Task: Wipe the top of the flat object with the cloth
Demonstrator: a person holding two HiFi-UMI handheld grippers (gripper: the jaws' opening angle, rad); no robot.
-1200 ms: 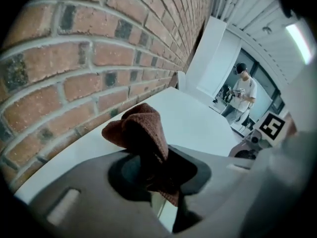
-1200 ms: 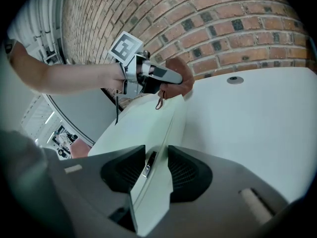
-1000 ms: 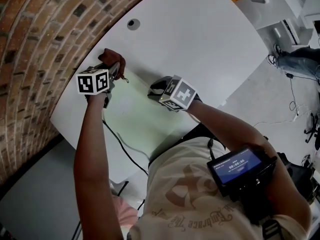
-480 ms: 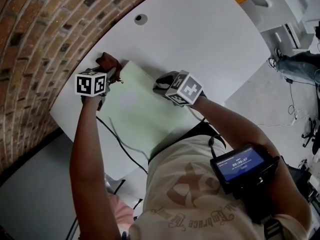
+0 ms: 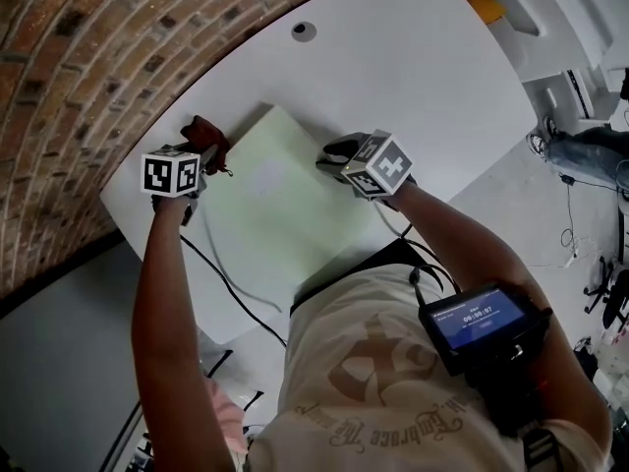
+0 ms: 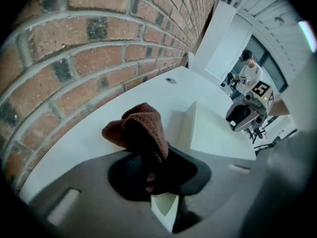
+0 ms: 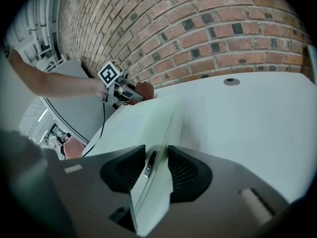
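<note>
Jaws: left gripper [image 6: 157, 176] clamps cloth [image 6: 143, 132], contact obscured | right gripper [image 7: 151, 167] clamps flat object [image 7: 141, 123]

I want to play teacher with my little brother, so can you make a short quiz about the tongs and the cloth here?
1. True or false: the left tongs are holding the brown cloth.
2. What are the right tongs clamped on? A) the edge of the pale green flat object; B) a cup; C) nothing at all.
3. Fill in the gap: the wall next to the white table is made of ___.

Key: 1 true; 2 A; 3 brick.
</note>
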